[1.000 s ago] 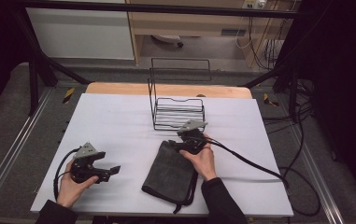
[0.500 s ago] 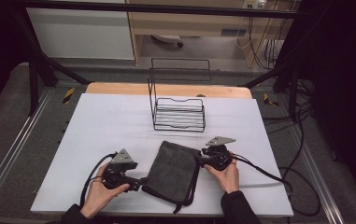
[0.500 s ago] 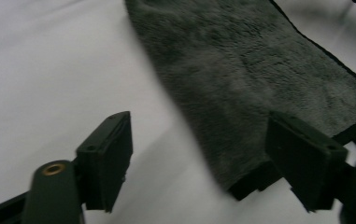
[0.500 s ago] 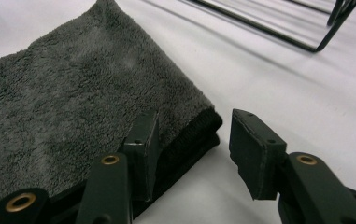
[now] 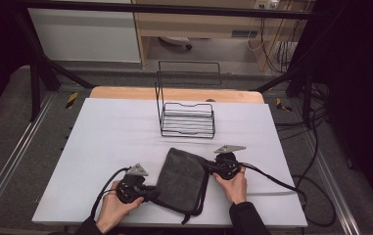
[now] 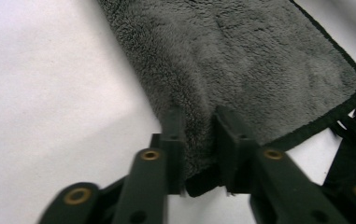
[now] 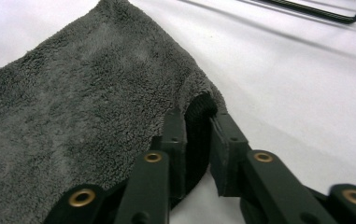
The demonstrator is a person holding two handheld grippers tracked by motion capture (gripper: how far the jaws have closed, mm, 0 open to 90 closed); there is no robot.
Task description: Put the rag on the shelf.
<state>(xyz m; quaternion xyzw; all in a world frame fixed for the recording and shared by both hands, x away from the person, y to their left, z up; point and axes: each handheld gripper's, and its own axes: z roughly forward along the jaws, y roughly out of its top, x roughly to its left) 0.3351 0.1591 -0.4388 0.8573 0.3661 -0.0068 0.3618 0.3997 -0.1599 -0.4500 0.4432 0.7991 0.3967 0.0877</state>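
1. White bench is sitting in a dark room, with black frame bars around it and a wooden strip along its far edge.
2. Left hand-held gripper is lying low near the bench's front edge, pointing right at the dark grey towel. Its jaws have just been closing; in the left gripper view they are pinching the towel's hemmed edge, narrow, with fleece bunching up between the pads.
3. Right hand-held gripper is sitting at the towel's right side, pointing left. Its jaws have also just been closing; in the right gripper view they are gripping a fold at the towel's edge, narrow gap, dark hem caught between them.
4. Person's left hand and right hand are coming in from the bottom, each wrapping around its gripper body. Grey three-cornered plates are riding on top of both.
5. Towel is lying flat, folded, in the front middle of the bench between the two grippers, with a black cord or strap trailing along its right and near edges.
6. Black wire rack is standing upright farther back, mid bench, well apart from the towel.
7. Cables are trailing right off the right gripper, over the bench edge.
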